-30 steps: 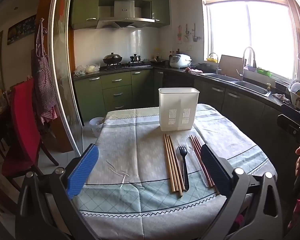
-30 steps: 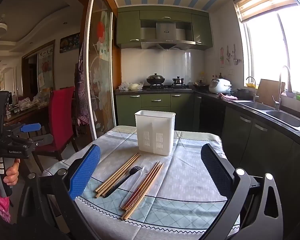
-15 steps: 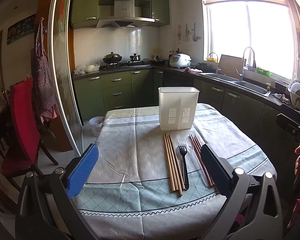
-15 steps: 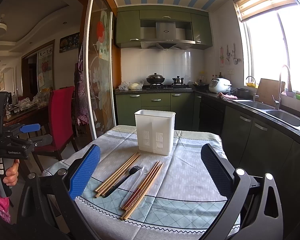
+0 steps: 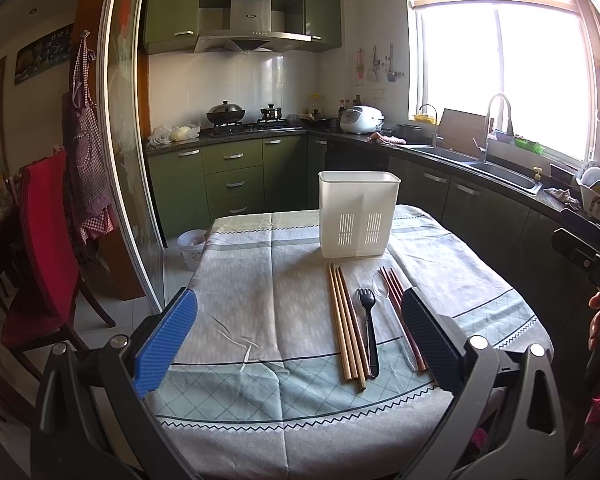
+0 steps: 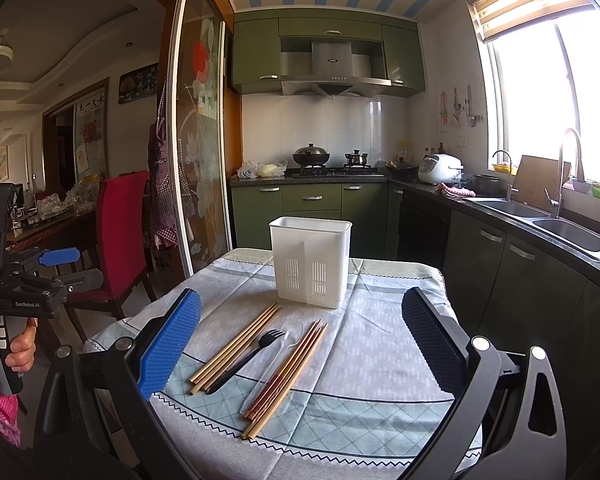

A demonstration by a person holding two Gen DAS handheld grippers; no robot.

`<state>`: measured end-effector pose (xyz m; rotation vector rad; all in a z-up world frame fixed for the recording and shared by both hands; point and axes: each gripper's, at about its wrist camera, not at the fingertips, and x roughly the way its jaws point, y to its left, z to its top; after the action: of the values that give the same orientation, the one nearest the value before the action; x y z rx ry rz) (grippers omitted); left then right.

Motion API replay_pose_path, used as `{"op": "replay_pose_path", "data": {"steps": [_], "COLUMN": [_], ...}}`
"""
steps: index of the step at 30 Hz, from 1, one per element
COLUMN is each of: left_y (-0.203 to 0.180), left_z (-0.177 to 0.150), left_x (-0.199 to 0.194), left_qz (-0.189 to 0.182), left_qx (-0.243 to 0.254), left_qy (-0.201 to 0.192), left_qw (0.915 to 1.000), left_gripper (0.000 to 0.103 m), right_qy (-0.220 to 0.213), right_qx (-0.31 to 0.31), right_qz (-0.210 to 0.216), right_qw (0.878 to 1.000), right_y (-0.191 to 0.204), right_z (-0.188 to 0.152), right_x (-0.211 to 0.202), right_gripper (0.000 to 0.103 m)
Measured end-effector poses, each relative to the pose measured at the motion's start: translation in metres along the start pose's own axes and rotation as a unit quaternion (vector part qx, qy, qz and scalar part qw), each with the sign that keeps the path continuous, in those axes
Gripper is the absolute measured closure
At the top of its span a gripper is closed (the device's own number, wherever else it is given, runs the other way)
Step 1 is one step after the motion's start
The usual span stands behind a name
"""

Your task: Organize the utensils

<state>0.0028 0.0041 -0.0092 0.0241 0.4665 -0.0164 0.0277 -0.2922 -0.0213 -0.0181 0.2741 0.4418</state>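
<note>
Nothing on the bench has moved since the earlier frames; both cameras show only a slight shift of viewpoint, and every utensil lies where it lay one second ago.

The left gripper is spread wide, its fingers empty, and hangs above the near edge of the bench. The right gripper is likewise fully spread and empty, also above the near edge. In the right wrist view the left gripper appears at the far left, held in a hand.

The bench is covered by a patterned tablecloth. A white utensil holder stands upright toward the far side of the bench; its front face carries two slotted vent panels.

Just in front of the holder the utensils lie flat, roughly parallel, their tips toward the holder:
- light wooden chopsticks, a group on the left;
- a black fork, just beside them, tines toward the holder;
- a clear plastic spoon, faint against the cloth;
- dark reddish chopsticks, on the right, partly hidden by the left gripper's right finger in the left wrist view.

No utensil touches either gripper.
</note>
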Motion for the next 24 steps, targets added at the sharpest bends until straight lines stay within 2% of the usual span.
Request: {"op": "replay_pose_path", "data": {"steps": [24], "left_y": [0.0017], "left_z": [-0.0040], "left_x": [0.0016], "left_qz": [0.000], "left_qx": [-0.002], "left_qy": [0.002], "left_qw": [1.0000], "left_gripper": [0.006], "right_qy": [0.001], "right_qx": [0.000], "right_qz": [0.000], "right_qw": [1.000], "right_y": [-0.0007], "right_z": [-0.0049], "right_x": [0.0028], "right_gripper": [0.004]}}
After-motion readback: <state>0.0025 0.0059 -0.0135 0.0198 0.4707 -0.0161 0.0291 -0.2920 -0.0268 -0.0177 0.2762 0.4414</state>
